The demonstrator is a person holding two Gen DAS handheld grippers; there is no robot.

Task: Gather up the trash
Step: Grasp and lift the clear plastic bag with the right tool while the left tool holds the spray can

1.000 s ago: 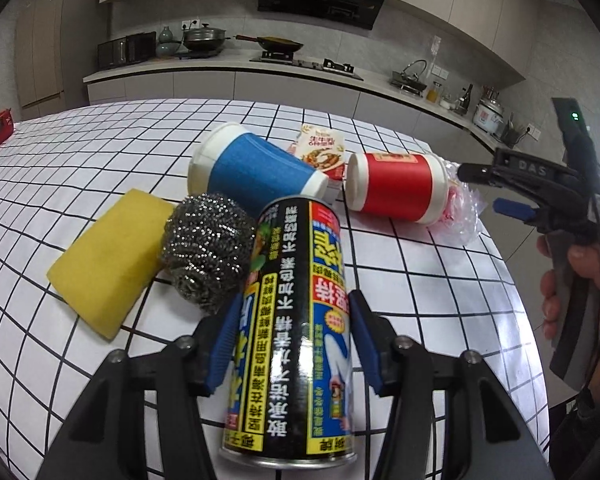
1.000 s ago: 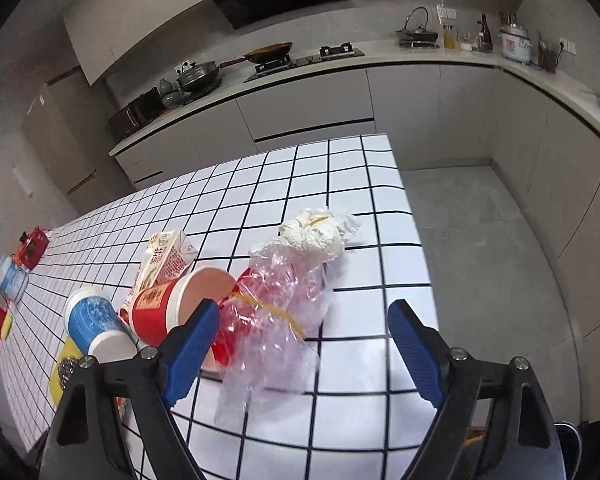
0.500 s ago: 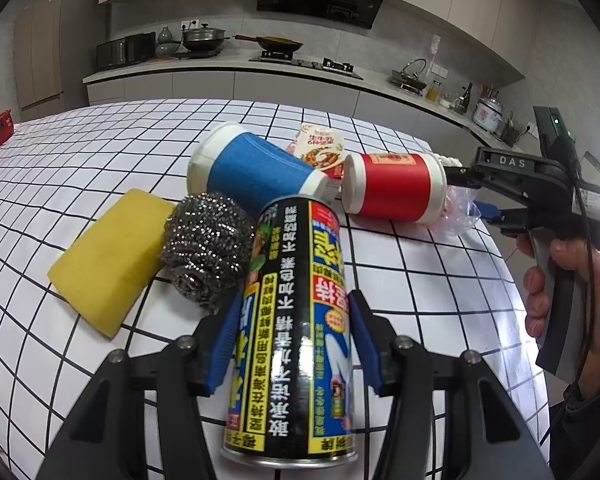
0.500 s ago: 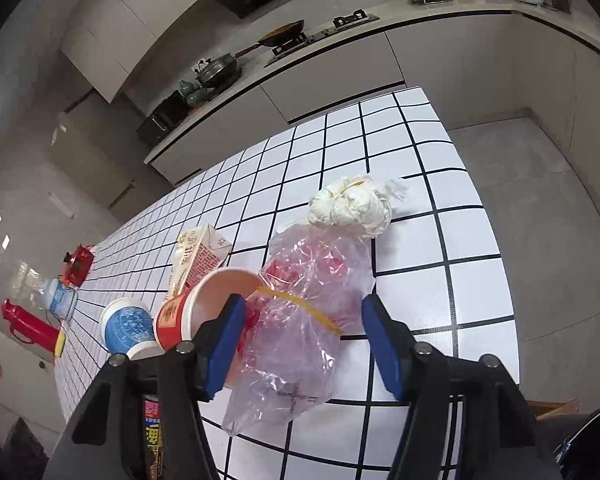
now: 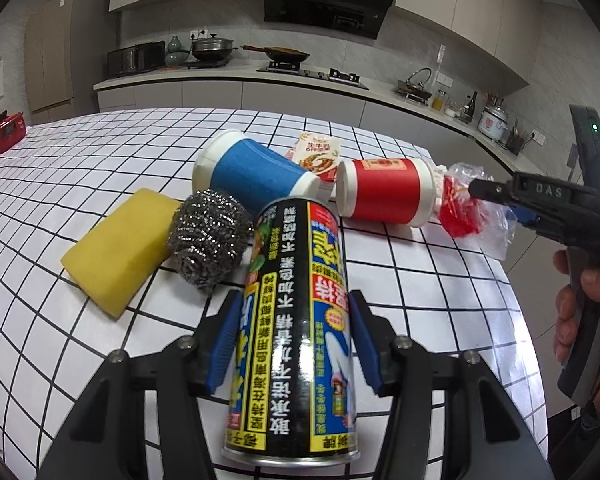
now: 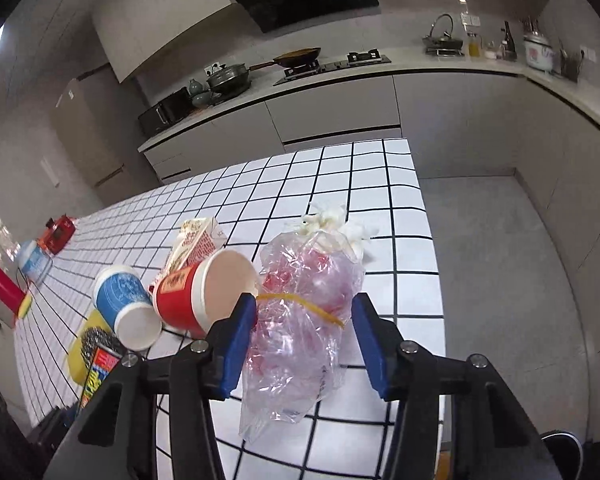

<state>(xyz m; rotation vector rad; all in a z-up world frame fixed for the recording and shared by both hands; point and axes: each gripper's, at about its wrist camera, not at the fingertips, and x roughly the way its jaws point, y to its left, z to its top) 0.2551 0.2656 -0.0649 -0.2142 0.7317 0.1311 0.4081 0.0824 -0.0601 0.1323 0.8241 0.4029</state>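
**Both tongs on trash at the table's right end**

Right now the clear plastic bag [image 6: 304, 320], with red scraps inside and a yellow band around it, sits between the blue pads of the right gripper [image 6: 305, 334]; the left pad touches the film, the right pad shows a slight gap, so the grasp is closing but not clenched. The bag lies near the right edge of the white tiled table [image 6: 340, 176], with bare floor beyond. A white crumpled wad [image 6: 340, 224] lies just past its far end.

Touching the bag's left side is the open mouth of the red cup [image 6: 196, 300], tipped over; a blue cup [image 6: 124, 300] lies left of it and a carton [image 6: 196, 240] behind.

From the left wrist, the left gripper [image 5: 294, 336] is clenched on the black spray can [image 5: 296, 312], which lies pointing away. A steel scourer [image 5: 208, 236] and a yellow sponge [image 5: 116, 248] sit just left of the can. Only this view shows the hand [image 5: 580, 308] holding the right tool.
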